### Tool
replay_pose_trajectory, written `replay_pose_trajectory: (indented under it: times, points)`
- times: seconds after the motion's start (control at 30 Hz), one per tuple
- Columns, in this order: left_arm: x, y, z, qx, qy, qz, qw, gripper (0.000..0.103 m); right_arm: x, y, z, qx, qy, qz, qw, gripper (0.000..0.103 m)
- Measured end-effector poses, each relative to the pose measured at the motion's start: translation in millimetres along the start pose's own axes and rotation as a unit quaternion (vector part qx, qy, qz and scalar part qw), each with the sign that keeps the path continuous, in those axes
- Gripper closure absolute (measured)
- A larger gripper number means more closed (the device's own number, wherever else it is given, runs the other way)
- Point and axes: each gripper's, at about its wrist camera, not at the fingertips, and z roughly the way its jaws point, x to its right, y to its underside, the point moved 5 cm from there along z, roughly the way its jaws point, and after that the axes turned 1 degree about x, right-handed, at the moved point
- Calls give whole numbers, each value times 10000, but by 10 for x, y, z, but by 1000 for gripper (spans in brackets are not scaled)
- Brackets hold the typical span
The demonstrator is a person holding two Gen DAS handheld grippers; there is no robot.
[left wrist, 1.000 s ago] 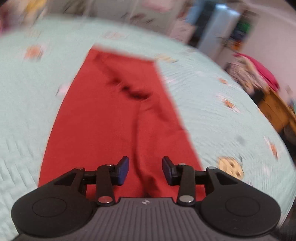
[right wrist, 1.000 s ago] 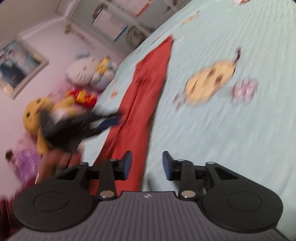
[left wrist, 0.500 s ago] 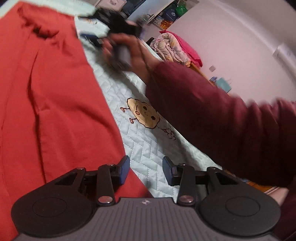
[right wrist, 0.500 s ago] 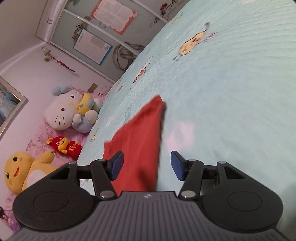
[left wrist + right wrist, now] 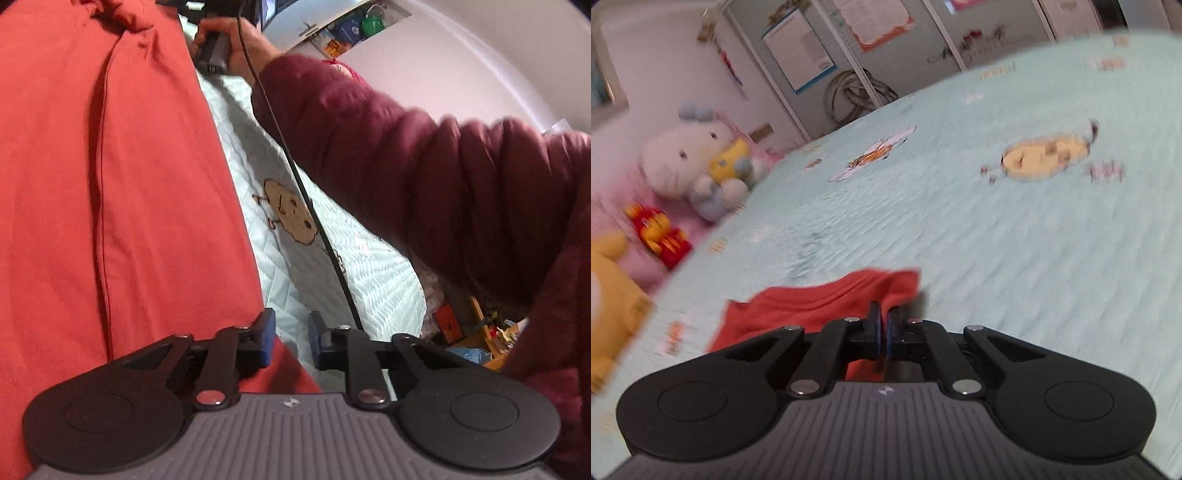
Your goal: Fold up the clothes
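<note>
- Red garment (image 5: 122, 192) lies spread flat on the pale quilted bedspread (image 5: 325, 280), filling the left side of my left wrist view, with one long crease running down it and a rumpled bunch at its far end
- My left gripper (image 5: 290, 332) sits low at the near corner of the cloth; its jaws are closing but a clear gap shows between the blue pads, and the hem lies under the left pad and partly in the gap, so I judge nothing is pinched yet
- My right gripper (image 5: 885, 334) has its pads pressed together on a far corner of the same red fabric (image 5: 820, 306), which puckers up just ahead of the fingers
- In the left wrist view I see my right hand (image 5: 240, 44) at the far end of the garment, wrapped round the handle, my dark red sleeve (image 5: 424, 177) stretched over the bedspread and a black cable (image 5: 295, 177) trailing back along it
- Beyond the bed in the right wrist view sit a white plush cat (image 5: 690, 162) and a yellow plush (image 5: 609, 295), well apart from the cloth
- Progress, as I judge it: the garment is laid out and one corner is gripped, but I can see no finished fold across it
- Left to do: secure the near corner with my left pads, carry both corners over, lay them down evenly, then make any further folds
</note>
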Motion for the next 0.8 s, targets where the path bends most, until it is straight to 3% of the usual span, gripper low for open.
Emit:
replay_pose_trajectory:
  times: [0.1, 0.27, 0.33, 0.4, 0.43, 0.5, 0.57, 0.67, 0.73, 0.8]
  points:
    - [-112, -23, -14, -55, -75, -94, 9999, 96, 95, 29, 111, -107, -103, 46, 9999, 103]
    - [-91, -11, -5, -35, -170, -76, 9998, 96, 234, 55, 61, -150, -401, 530, 9977, 103]
    - [-81, -7, -8, 23, -200, -60, 9998, 96, 235, 58, -34, -63, -395, 739, 9965, 92]
    - [-58, -3, -28, 141, -221, -76, 9996, 96, 155, 97, -285, 254, -253, 793, 9962, 57]
    - [-49, -4, -50, 239, -198, -144, 9994, 96, 110, 119, -423, 430, -195, 801, 9957, 52]
    - [-13, 61, -203, 390, -185, -278, 9987, 93, -30, 191, -776, 751, -137, 648, 9950, 51]
    - [41, 54, -339, 565, -145, -318, 9978, 74, -229, 270, -908, 522, -170, 376, 9978, 51]
    - [5, 16, -718, 1126, -487, -445, 9915, 69, -525, 390, -1108, 176, -219, -32, 9996, 51]
    - [-105, -38, -1052, 1592, -908, -566, 9814, 65, -822, 466, -1153, 61, -267, -311, 9991, 51]
    - [-228, -137, -1379, 1991, -1425, -578, 9678, 54, -1173, 577, -1135, 32, -408, -382, 9984, 51]
